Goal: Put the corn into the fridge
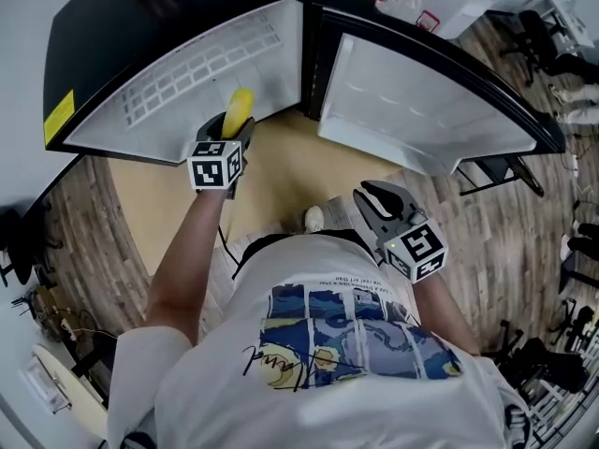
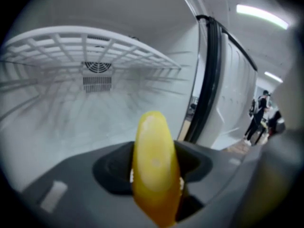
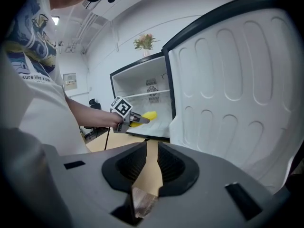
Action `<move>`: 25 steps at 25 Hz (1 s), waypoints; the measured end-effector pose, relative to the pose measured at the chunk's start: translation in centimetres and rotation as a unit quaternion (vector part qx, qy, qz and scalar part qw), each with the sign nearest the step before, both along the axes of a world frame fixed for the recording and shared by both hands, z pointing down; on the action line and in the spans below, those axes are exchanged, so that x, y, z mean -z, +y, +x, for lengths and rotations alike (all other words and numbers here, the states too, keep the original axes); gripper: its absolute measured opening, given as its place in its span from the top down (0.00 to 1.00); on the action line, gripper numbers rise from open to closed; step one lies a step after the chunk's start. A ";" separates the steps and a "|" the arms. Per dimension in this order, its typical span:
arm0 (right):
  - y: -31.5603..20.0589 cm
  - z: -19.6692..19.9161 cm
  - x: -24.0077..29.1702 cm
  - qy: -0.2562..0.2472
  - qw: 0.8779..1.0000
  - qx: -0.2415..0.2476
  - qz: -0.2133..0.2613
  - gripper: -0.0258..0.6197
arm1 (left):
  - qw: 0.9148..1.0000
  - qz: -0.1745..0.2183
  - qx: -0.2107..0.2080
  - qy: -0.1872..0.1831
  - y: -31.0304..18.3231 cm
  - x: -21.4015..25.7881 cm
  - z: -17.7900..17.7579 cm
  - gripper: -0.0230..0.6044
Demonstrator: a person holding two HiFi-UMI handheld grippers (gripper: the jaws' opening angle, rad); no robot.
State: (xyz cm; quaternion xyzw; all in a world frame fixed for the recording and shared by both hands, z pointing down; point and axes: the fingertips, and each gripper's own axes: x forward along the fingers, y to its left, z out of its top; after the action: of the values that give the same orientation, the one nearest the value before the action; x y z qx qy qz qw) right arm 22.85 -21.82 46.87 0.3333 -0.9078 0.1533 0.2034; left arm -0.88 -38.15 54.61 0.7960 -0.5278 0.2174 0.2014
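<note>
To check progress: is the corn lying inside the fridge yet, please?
No, the left gripper is holding the corn at the open fridge.

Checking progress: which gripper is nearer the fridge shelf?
Left. The left gripper, shut on the corn, is at the fridge opening, below the shelf; the right gripper is farther back, before the open door, empty.

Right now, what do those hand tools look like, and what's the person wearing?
The left gripper and right gripper are grey with black ribbed jaws, each bearing a white cube of black square markers. A black cable trails from the left one. The person wears a white short-sleeved T-shirt with a blue print.
</note>
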 end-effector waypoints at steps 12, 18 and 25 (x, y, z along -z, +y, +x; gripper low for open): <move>-2.3 5.8 -0.3 0.020 0.999 -0.032 -0.007 0.86 | 0.999 -0.018 0.045 -0.025 -8.6 -4.3 0.0 0.56; -2.1 8.0 -0.7 0.030 0.998 -0.056 -0.018 0.86 | 0.998 -0.022 0.053 -0.039 -11.7 -5.8 0.3 0.56; -1.7 9.7 -1.1 0.040 0.996 -0.074 -0.032 0.86 | 0.996 -0.026 0.065 -0.059 -15.1 -7.6 0.6 0.56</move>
State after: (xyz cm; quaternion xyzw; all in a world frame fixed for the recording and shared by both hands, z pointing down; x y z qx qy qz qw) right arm 32.56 -23.47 47.99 0.3984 -0.8666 0.1835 0.2379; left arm -0.32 -53.23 62.24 0.7403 -0.5835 0.2638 0.2045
